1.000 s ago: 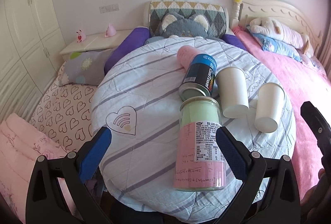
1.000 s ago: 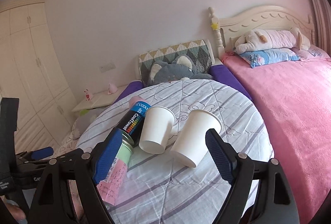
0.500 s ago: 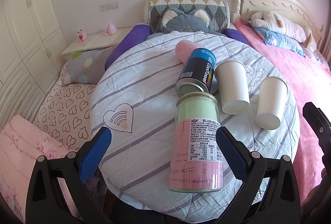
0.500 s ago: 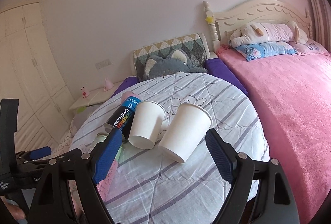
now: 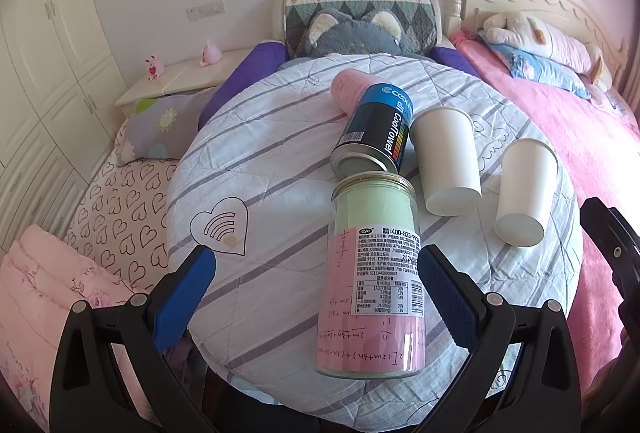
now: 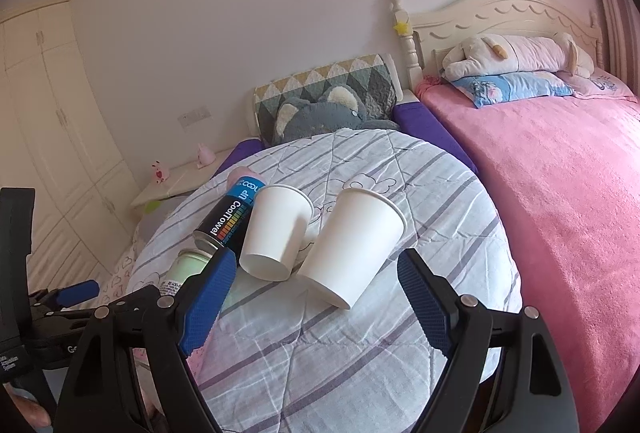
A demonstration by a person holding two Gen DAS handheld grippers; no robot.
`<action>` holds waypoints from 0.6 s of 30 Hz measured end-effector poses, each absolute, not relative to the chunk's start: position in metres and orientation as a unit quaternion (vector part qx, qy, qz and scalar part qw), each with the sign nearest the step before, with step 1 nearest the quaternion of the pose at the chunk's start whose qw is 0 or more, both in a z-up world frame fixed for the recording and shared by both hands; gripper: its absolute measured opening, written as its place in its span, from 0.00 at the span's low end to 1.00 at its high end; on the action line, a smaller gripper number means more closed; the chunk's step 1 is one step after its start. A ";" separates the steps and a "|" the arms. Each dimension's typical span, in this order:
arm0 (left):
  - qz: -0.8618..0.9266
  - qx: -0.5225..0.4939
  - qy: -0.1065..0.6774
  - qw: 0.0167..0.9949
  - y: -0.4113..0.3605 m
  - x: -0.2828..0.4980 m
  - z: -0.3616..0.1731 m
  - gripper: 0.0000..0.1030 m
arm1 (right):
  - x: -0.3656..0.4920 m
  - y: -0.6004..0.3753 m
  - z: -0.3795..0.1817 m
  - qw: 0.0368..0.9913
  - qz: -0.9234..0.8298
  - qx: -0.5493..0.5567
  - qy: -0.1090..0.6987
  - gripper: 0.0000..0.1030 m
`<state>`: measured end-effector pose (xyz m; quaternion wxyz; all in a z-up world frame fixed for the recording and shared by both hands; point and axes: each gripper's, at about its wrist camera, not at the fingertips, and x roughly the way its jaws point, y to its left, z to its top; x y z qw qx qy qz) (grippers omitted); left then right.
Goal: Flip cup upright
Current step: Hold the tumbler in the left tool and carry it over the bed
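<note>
- My left gripper (image 5: pixel 316 293): jaws spread wide, nothing pinched. The glass jar (image 5: pixel 370 273) with the pink-and-green label lies on its side between the blue pads, mouth pointing away, not touching either pad as far as I can tell.
- My right gripper (image 6: pixel 312 297): jaws also spread, empty. The right white paper cup (image 6: pixel 354 245) sits between the fingertips, a bit ahead of them, no contact visible.
- That right cup is on its side on the round table (image 6: pixel 360 353), rim away from me, base toward me.
- Left white paper cup (image 6: pixel 278 231) lies just beside it, same direction; the two look touching or nearly so near the bases, cannot tell which.
- In the left view both cups show: one (image 5: pixel 446 161) near the can, the other (image 5: pixel 524 189) further right, apart at the rims.
- Black-and-blue CoolTowel can (image 5: pixel 374 131) on its side, just left of the left cup, its open end right at the jar mouth.
- Pink cylinder (image 5: pixel 348 89) behind the can, touching it.
- Table has a striped quilted cover.
- Pink bed (image 6: pixel 560 193) to the right; grey plush cushion (image 6: pixel 320 113) behind the table.
</note>
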<state>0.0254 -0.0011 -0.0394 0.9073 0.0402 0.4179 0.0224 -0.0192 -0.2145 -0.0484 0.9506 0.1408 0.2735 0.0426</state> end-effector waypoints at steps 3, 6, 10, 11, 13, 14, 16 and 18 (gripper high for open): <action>0.023 0.037 0.421 0.906 0.000 0.026 -0.040 0.99 | -0.020 -0.214 -0.048 0.951 0.042 0.137 0.273 0.82; 0.022 0.035 0.420 0.907 0.001 0.026 -0.040 0.99 | -0.021 -0.214 -0.048 0.952 0.039 0.134 0.274 0.82; 0.021 0.037 0.420 0.906 0.001 0.026 -0.040 0.99 | -0.020 -0.213 -0.048 0.951 0.042 0.135 0.276 0.82; 0.020 0.037 0.420 0.906 0.000 0.027 -0.041 0.99 | -0.020 -0.213 -0.048 0.950 0.043 0.135 0.277 0.82; 0.019 0.039 0.422 0.905 -0.001 0.027 -0.043 0.99 | -0.019 -0.214 -0.049 0.950 0.044 0.137 0.278 0.82; 0.018 0.039 0.424 0.905 -0.002 0.028 -0.044 0.99 | -0.019 -0.214 -0.048 0.950 0.045 0.136 0.277 0.82; 0.016 0.038 0.431 0.901 -0.003 0.030 -0.047 0.99 | -0.019 -0.213 -0.049 0.950 0.042 0.134 0.280 0.82; 0.012 0.034 0.438 0.898 -0.004 0.033 -0.050 0.99 | -0.018 -0.213 -0.051 0.949 0.041 0.132 0.282 0.82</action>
